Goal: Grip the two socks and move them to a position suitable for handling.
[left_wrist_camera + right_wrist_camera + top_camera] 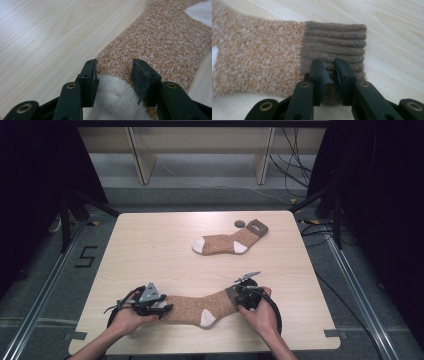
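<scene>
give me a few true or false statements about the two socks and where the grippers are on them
1. The right gripper pinches the grey-brown ribbed cuff of the near sock. True.
2. The left gripper is at the near sock's heel. False: its jaws stand on either side of the white toe, against the fabric.
3. The far sock lies apart from both grippers, farther up the table. True.
4. The near sock hangs in the air between the grippers. False: it lies flat on the table.
5. A small dark round object lies beside the far sock's cuff. True.
</scene>
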Action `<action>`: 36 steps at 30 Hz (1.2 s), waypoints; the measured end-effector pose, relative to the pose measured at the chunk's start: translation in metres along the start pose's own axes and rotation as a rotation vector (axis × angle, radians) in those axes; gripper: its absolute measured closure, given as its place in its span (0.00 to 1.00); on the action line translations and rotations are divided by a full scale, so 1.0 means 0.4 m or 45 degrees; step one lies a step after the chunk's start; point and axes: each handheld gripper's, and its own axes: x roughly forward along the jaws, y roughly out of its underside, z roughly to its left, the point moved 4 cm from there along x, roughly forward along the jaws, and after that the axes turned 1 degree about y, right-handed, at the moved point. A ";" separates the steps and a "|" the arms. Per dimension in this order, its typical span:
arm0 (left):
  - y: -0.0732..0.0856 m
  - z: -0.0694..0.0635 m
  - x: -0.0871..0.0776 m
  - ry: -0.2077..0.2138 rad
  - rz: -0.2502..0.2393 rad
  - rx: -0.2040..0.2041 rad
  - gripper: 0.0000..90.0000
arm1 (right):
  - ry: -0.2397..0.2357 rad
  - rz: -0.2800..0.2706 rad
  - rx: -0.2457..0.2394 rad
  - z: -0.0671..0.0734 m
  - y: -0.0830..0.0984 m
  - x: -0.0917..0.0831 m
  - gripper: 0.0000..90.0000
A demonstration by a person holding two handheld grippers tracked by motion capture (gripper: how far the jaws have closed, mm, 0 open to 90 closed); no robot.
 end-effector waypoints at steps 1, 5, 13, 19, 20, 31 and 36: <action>-0.007 0.009 0.009 -0.008 -0.003 -0.005 0.60 | -0.007 0.011 0.015 0.002 0.004 -0.003 0.86; -0.014 0.016 0.017 -0.030 -0.010 -0.003 0.59 | -0.044 0.032 0.049 -0.010 0.001 -0.013 0.82; -0.036 0.037 -0.022 -0.132 -0.198 -0.123 0.45 | 0.031 -0.185 0.112 -0.104 -0.127 -0.042 0.74; -0.033 0.020 -0.068 -0.118 -0.294 -0.138 0.44 | 0.094 -0.253 0.138 -0.181 -0.251 0.016 0.68; -0.028 0.016 -0.071 -0.114 -0.293 -0.141 0.44 | 0.104 -0.249 0.160 -0.197 -0.281 0.041 0.66; -0.012 -0.001 -0.079 -0.103 -0.290 -0.136 0.44 | 0.144 -0.209 0.213 -0.255 -0.371 0.147 0.48; -0.005 -0.004 -0.074 -0.095 -0.278 -0.140 0.44 | 0.168 -0.192 0.237 -0.274 -0.392 0.192 0.43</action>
